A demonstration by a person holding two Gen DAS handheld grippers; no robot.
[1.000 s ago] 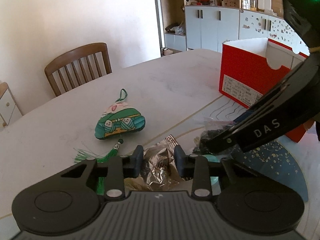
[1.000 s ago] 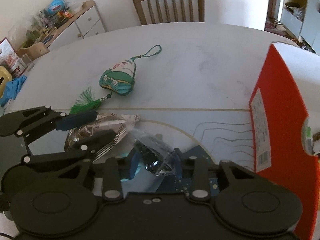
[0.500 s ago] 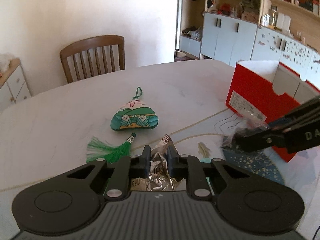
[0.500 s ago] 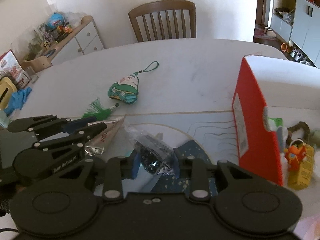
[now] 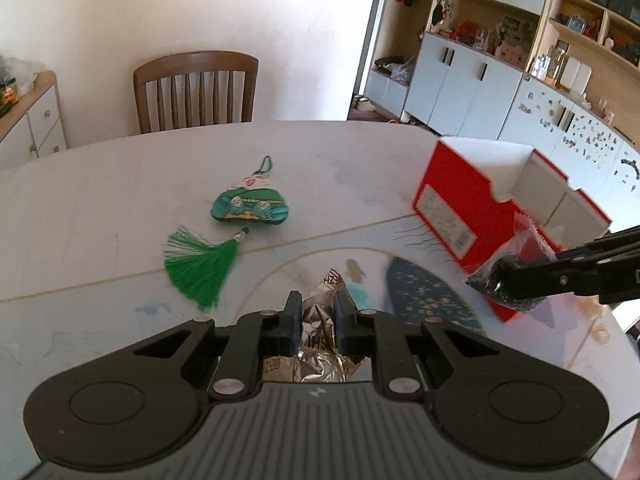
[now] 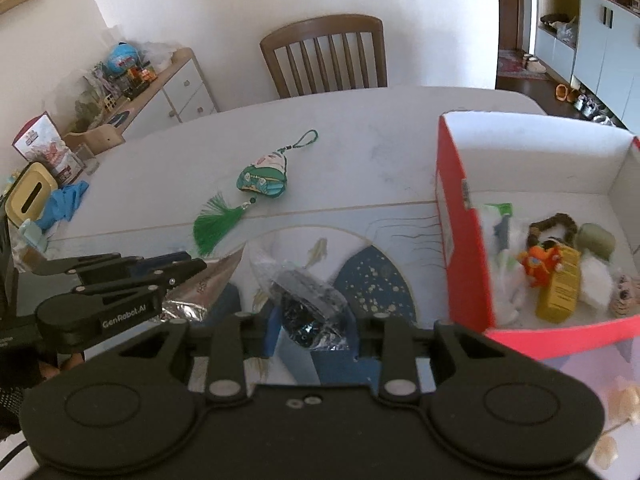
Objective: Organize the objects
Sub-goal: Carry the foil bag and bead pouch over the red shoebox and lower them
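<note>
Both grippers are up off the worktop (image 5: 120, 208), each loaded. Left gripper (image 5: 316, 320) is clamped on a crinkled foil snack packet (image 5: 320, 344); the packet's tip pokes out past the pads. Right gripper (image 6: 312, 320) is pinched on a clear plastic bag of dark bits (image 6: 308, 300), held just left of the red box (image 6: 460, 248), not yet over it.

Worktop: pale, marble-look, rounded edge, with a thin gold line and a printed inlay with a dark blue speckled patch (image 5: 424, 300) and a small fish motif, near the front edge. Green sachet charm (image 5: 250, 208) with loop and green tassel (image 5: 200, 272) lies mid-table, at about 10 o'clock from the left gripper, well apart from both grippers.

The red box sits at 2 o'clock from the left gripper. It is open, white inside, and holds an orange toy figure (image 6: 540, 260), a yellow carton (image 6: 560, 284), a dark bracelet-like ring and some pale bits; blurred, can't tell more.

Room: wooden slat-back chair (image 5: 196, 88) at 12 o'clock against a white wall. Low cabinet with toys and clutter (image 6: 132, 76) along the left. Pale blue cupboards and open wood shelving (image 5: 500, 52) fill the right, past a doorway. Blue cloth (image 6: 66, 204) and a tissue box sit at the worktop's left edge.
</note>
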